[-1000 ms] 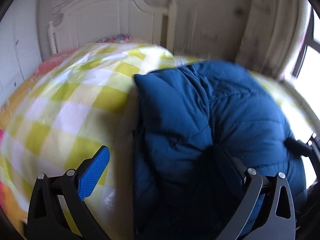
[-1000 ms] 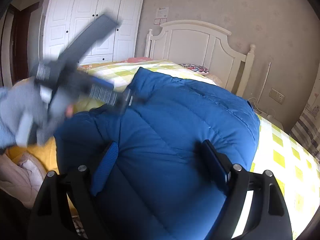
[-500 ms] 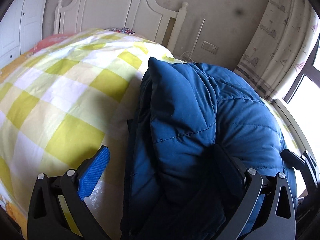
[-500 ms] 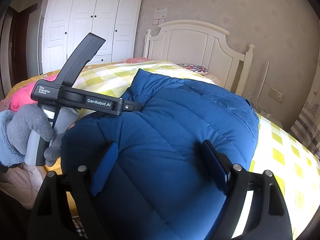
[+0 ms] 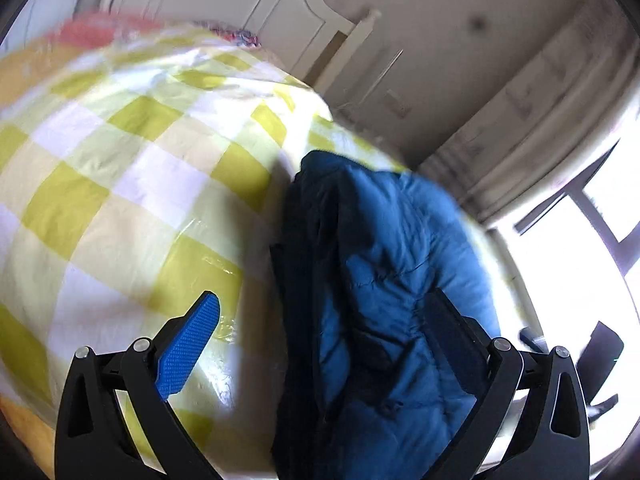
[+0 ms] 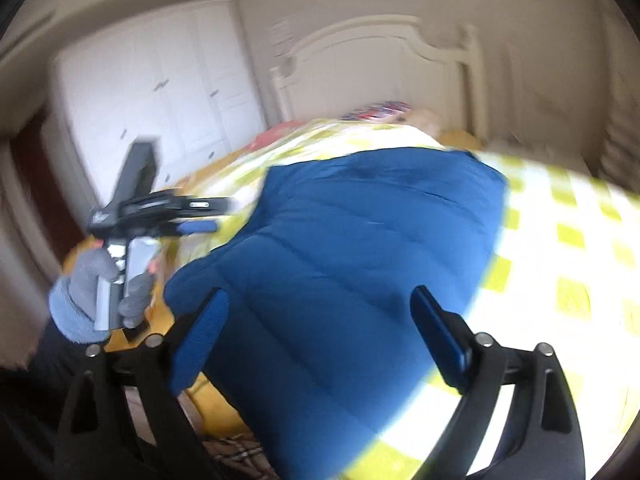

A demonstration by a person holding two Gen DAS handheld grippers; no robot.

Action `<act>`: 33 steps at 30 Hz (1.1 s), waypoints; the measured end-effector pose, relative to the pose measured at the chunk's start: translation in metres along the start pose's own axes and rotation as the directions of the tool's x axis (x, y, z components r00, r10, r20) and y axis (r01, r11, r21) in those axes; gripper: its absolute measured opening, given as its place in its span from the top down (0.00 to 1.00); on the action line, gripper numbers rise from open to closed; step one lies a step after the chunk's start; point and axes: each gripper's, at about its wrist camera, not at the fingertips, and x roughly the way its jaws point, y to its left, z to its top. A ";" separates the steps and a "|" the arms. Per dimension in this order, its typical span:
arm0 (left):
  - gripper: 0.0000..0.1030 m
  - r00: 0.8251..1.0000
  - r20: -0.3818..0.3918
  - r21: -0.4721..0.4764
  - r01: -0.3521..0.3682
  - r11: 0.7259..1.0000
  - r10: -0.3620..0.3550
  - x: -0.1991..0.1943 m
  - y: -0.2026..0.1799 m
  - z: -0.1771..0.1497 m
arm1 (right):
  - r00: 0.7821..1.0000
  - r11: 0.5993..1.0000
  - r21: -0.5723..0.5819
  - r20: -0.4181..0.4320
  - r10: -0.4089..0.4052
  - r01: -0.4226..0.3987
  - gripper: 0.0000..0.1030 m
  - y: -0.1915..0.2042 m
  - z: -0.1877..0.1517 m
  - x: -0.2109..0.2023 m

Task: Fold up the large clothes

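A folded blue puffer jacket (image 6: 360, 264) lies on the yellow-and-white checked bedsheet (image 6: 560, 264). My right gripper (image 6: 318, 294) hovers over its near end. Its jaws are opening, both pads stand off the fabric, and nothing is gripped. In the left wrist view the jacket (image 5: 384, 280) shows its dark folded edge, right of centre. My left gripper (image 5: 322, 300) is open wide there, its blue pad over the sheet (image 5: 120, 184) and its dark finger over the jacket. The right wrist view shows the left gripper (image 6: 218, 214) left of the jacket, clear of it, held by a grey-gloved hand (image 6: 100, 280).
A white headboard (image 6: 380, 60) stands at the far end of the bed and a white wardrobe (image 6: 160, 92) at the back left. Curtains (image 5: 520, 120) and a bright window (image 5: 592, 264) are to the right. An orange cover (image 6: 160, 320) hangs over the near-left bed edge.
Both views have rolled and blurred as the hands moved. The right jaws have spread wider above the jacket. The left gripper has drawn away from the jacket's left edge.
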 end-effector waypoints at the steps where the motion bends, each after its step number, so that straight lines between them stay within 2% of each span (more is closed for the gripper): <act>1: 0.04 0.999 -0.009 -0.035 0.039 0.999 -0.040 -0.002 0.006 0.003 | 1.000 0.999 0.043 -0.009 0.007 -0.007 0.07 -0.011 -0.001 -0.002; 4: 0.04 0.989 -0.079 -0.049 0.122 0.991 -0.125 0.008 0.010 0.003 | 0.997 0.980 0.189 -0.028 0.071 -0.065 0.07 -0.042 -0.013 0.000; 7: 0.04 0.980 -0.171 -0.049 0.092 0.995 -0.099 0.039 0.008 -0.008 | 0.991 0.952 0.288 -0.048 0.124 -0.105 0.06 -0.060 -0.022 0.012; 9: 0.04 0.959 -0.251 -0.061 0.117 0.991 -0.129 0.063 0.004 -0.018 | 0.987 0.935 0.338 -0.073 0.143 -0.110 0.06 -0.067 -0.026 0.023; 13: 0.04 0.948 -0.277 -0.064 0.148 0.987 -0.160 0.073 0.000 -0.023 | 0.970 0.906 0.387 -0.098 0.224 -0.170 0.03 -0.072 -0.030 0.039; 14: 0.04 0.938 -0.297 -0.069 0.168 0.983 -0.181 0.073 0.000 -0.022 | 0.967 0.905 0.387 -0.103 0.232 -0.176 0.03 -0.071 -0.030 0.041; 17: 0.04 0.926 -0.330 -0.052 0.175 0.983 -0.182 0.080 -0.001 -0.019 | 0.952 0.888 0.409 -0.118 0.282 -0.212 0.03 -0.071 -0.030 0.053; 22: 0.04 0.910 -0.368 -0.026 0.196 0.980 -0.191 0.083 -0.003 -0.014 | 0.944 0.889 0.411 -0.158 0.289 -0.203 0.02 -0.065 -0.027 0.061; 26: 0.04 0.907 -0.372 -0.034 0.198 0.980 -0.196 0.084 -0.002 -0.013 | 0.943 0.891 0.411 -0.174 0.283 -0.192 0.02 -0.061 -0.027 0.059; 30: 0.04 0.921 -0.365 0.014 0.151 0.988 -0.136 0.081 -0.009 -0.018 | 0.949 0.892 0.411 -0.159 0.273 -0.188 0.02 -0.058 -0.032 0.061; 33: 0.04 0.925 -0.360 0.038 0.145 0.989 -0.122 0.082 -0.013 -0.016 | 0.952 0.897 0.401 -0.153 0.264 -0.185 0.02 -0.052 -0.034 0.062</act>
